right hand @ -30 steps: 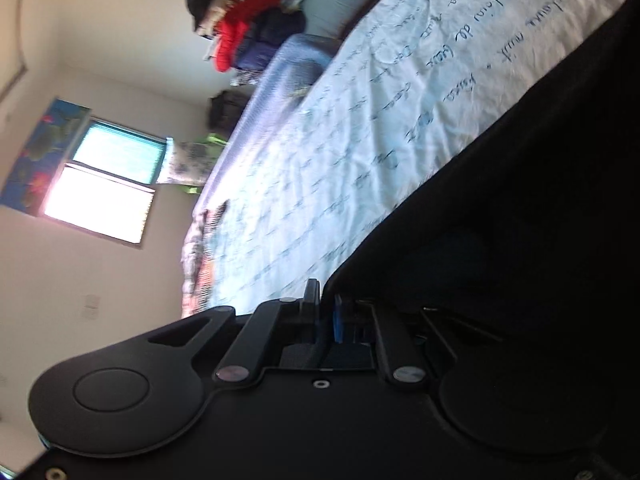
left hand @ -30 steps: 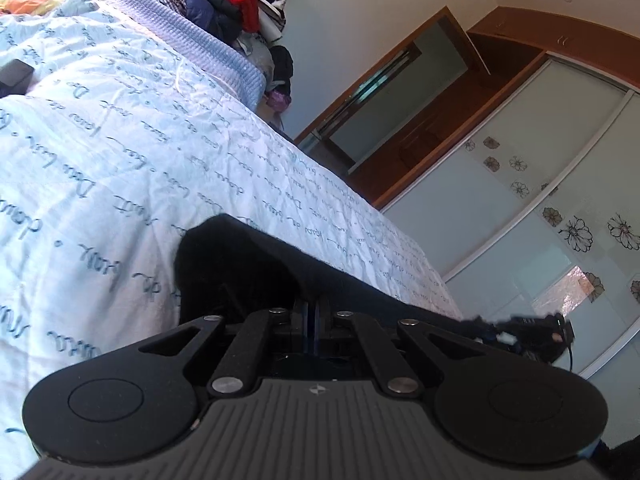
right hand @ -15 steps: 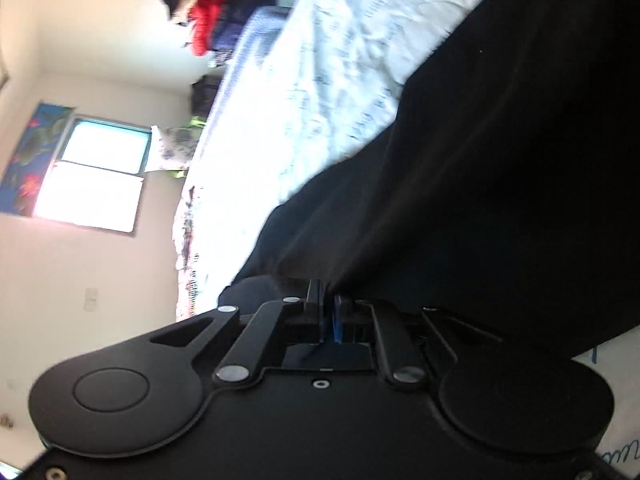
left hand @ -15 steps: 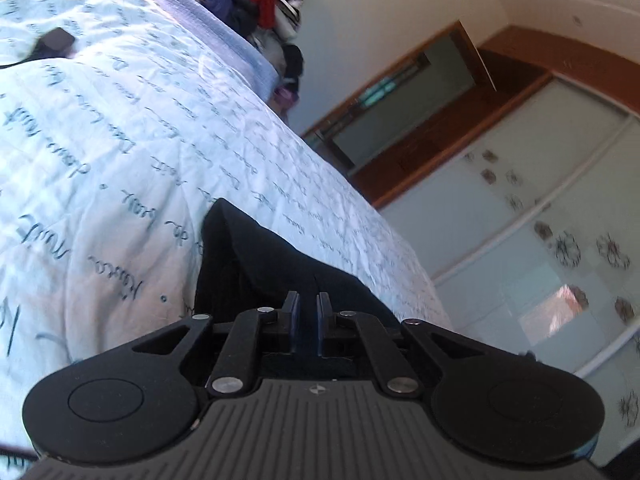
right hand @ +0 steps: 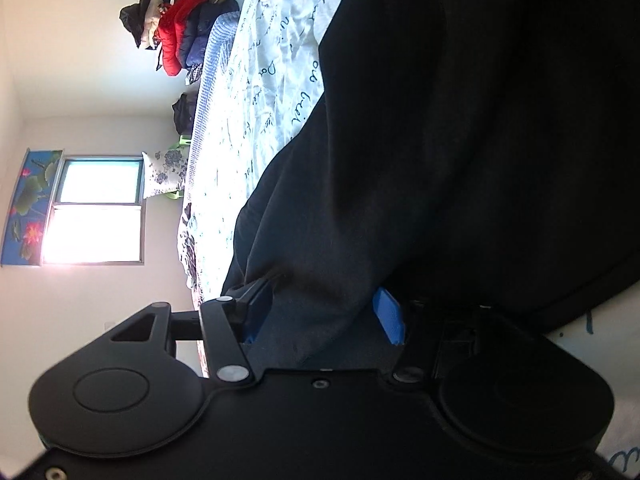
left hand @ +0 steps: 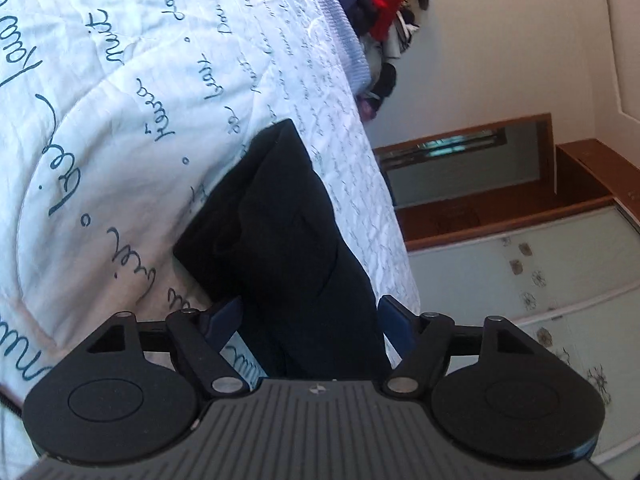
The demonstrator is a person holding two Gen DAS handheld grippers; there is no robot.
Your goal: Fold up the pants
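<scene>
Black pants [left hand: 288,232] lie folded on a white bedspread [left hand: 120,100] printed with blue script. In the left wrist view my left gripper [left hand: 308,320] has its jaws opening, blue pads wide apart, with the near end of the pants lying loose between them. In the right wrist view the pants [right hand: 460,140] fill most of the frame. My right gripper [right hand: 320,316] is opening too, and a fold of the dark cloth passes between its blue pads without being pinched.
A pile of red, navy and dark clothes [left hand: 376,4] sits at the far end of the bed. A wardrobe with glass sliding doors [left hand: 540,280] stands beside the bed. A window [right hand: 96,208] and a floral pillow [right hand: 164,172] are on the other side.
Both grippers were shut on the pants and have opened, letting the cloth go. Both sank toward the bed, and the left view rolled; the pants now rest on the bedspread.
</scene>
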